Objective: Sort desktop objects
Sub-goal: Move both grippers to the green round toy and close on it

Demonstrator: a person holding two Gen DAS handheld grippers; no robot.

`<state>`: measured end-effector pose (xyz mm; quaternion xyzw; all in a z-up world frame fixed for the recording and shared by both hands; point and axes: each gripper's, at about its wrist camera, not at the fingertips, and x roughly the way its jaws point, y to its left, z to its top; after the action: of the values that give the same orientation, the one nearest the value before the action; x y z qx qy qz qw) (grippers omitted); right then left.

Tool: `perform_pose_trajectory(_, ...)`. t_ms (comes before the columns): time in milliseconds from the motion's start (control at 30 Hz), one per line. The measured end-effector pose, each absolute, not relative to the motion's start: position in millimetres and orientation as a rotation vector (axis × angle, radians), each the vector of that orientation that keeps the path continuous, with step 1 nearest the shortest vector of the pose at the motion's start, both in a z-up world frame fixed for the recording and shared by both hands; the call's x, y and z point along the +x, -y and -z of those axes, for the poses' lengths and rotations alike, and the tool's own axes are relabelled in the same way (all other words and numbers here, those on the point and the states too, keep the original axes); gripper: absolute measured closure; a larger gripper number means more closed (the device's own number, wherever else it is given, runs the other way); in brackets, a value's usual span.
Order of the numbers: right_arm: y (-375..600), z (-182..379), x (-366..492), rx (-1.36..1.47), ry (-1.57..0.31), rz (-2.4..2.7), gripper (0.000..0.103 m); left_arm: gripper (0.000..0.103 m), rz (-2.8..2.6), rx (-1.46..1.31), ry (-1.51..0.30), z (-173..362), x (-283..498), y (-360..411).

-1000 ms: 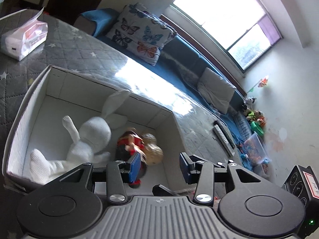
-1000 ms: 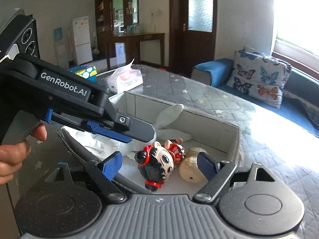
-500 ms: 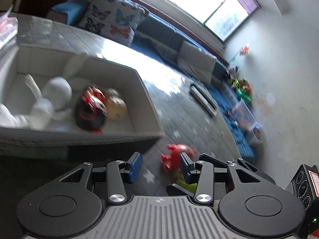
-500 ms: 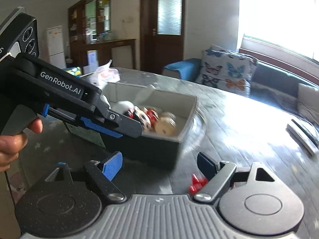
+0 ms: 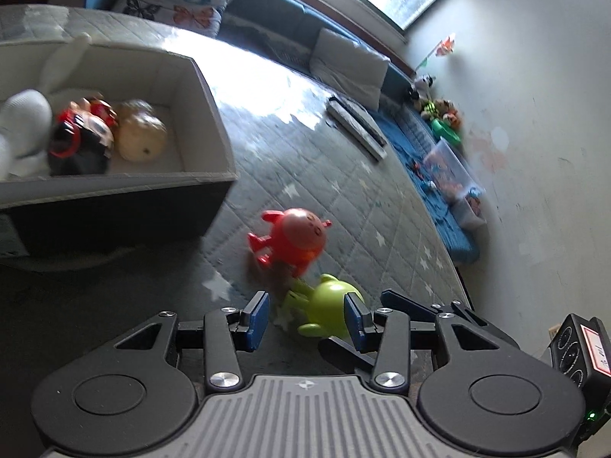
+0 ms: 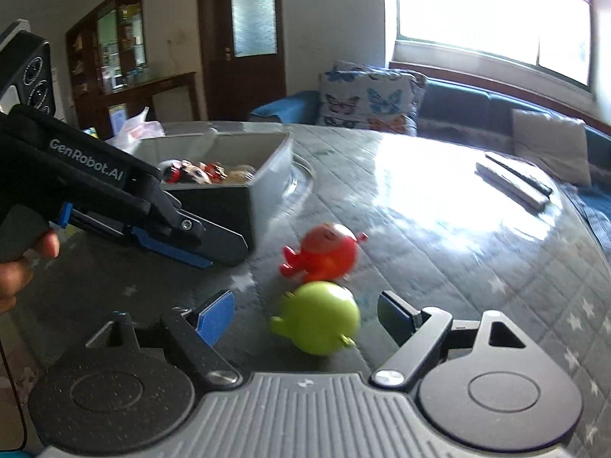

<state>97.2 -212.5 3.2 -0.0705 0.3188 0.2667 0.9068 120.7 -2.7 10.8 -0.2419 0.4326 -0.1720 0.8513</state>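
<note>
Left tool (image 6: pixel 191 246) marked "GenRobot.AI", spread; right tool (image 6: pixel 305 315) spread around green toy (image 6: pixel 319 318)

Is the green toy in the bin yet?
No, the green toy lies on the table beside the red toy, outside the bin.

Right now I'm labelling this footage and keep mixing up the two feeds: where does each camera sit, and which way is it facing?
Left wrist: sits on the left gripper, looking down over the table at the green toy, red toy and box; its own open fingers show.
Right wrist: sits on the right gripper, looking across the table toward the door and window; its open fingers, the left gripper and a hand show.
Shared: both toys, the box, the butterfly cushion.
</note>
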Motion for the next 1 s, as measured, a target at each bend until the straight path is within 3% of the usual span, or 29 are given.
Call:
perform_pose_trajectory(200, 230.0, 12.3, 103.0, -0.096, -0.679, -0.54, 0.02, 0.058, 0.373, -0.514, -0.948, 0.5, 129.6, 17.3)
perform_pose_trajectory(400, 232.8, 17.7, 112.0, -0.053, -0.7, -0.556, 0.028, 0.058, 0.375, -0.558, -0.957, 3.7, 135.7, 18.1)
perform_pose_trajectory(733, 234.4, 20.6, 116.7, 0.012, -0.719, -0.607, 0.052, 0.058, 0.377, -0.569, -0.974, 7.1, 141.0, 24.7)
perform_pose_trajectory(1000, 235.2, 22.2, 117.4, 0.038, -0.732, -0.606, 0.053, 0.057, 0.382, -0.576, -0.981, 11.6, 142.0, 24.7)
